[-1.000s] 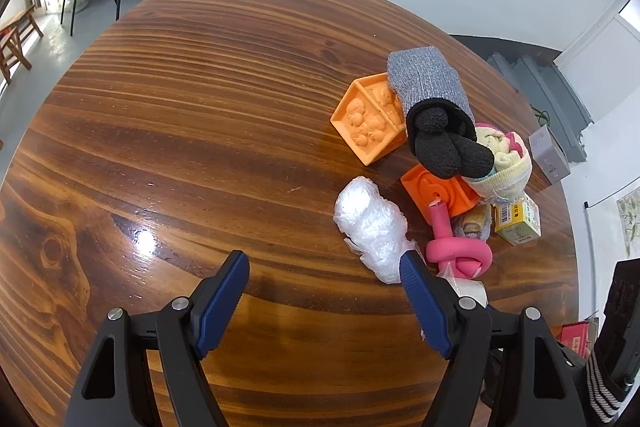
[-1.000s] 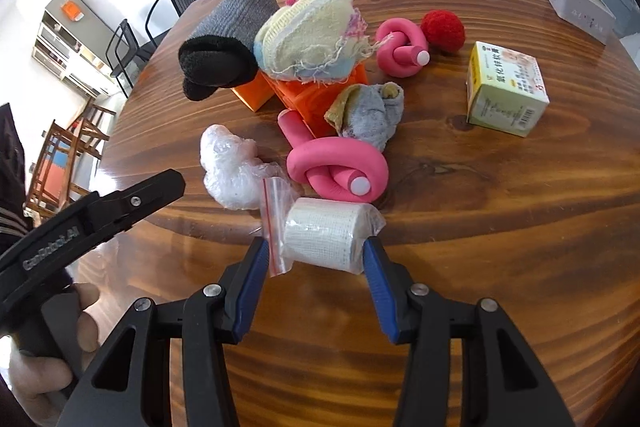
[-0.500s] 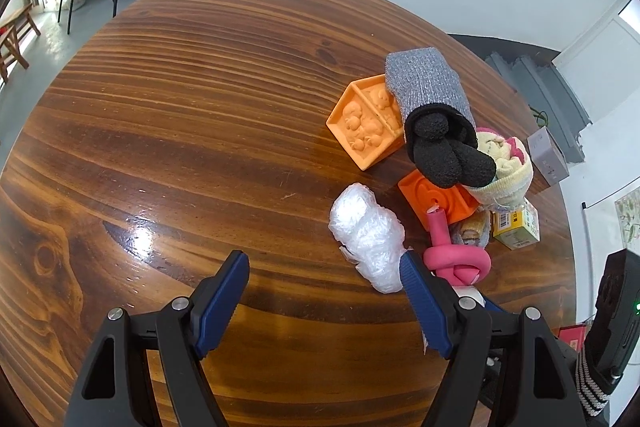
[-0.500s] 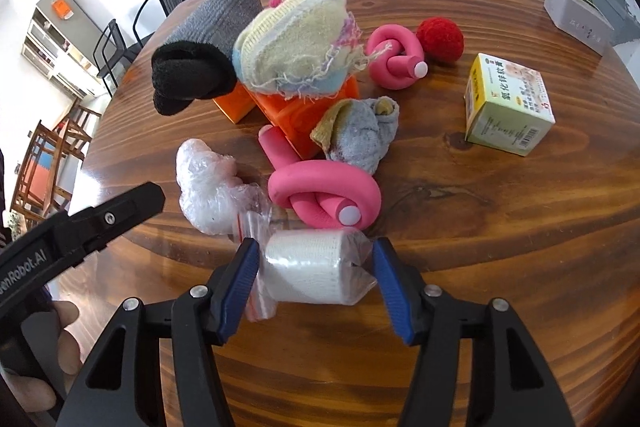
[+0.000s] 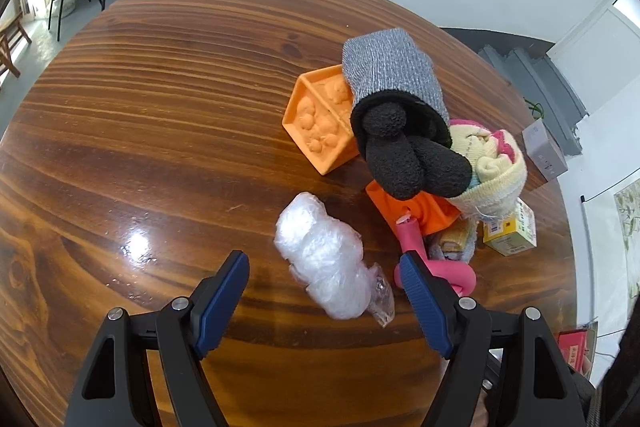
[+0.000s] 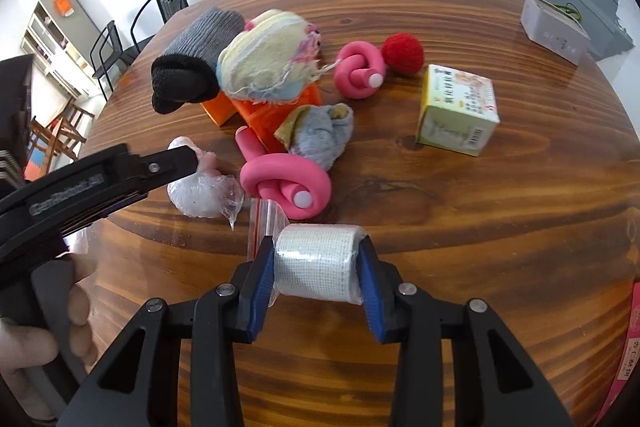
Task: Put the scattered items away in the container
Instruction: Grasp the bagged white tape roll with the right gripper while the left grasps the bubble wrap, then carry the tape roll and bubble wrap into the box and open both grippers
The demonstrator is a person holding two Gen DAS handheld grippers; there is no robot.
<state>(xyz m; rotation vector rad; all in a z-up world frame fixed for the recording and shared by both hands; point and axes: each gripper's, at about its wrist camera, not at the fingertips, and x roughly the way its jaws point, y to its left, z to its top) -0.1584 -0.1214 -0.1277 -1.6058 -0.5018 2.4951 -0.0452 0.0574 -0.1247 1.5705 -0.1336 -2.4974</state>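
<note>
A white gauze roll in a clear zip bag sits between the blue pads of my right gripper. Its jaws are closing and both pads touch the roll's ends. My left gripper is open and straddles a crumpled clear plastic wad on the wooden table, its pads apart from the wad. One left finger shows in the right wrist view, above the same plastic wad. No container is in view.
Behind lie a pink foam twist, a second pink twist, a red ball, a yellow-green box, a grey cloth, a cream sock bundle, a grey-black sock and orange blocks. A grey box stands far right.
My right gripper's jaws widened, then closed onto the gauze roll's ends. The left gripper moved towards the pile, so the plastic wad now lies between its open fingers.
</note>
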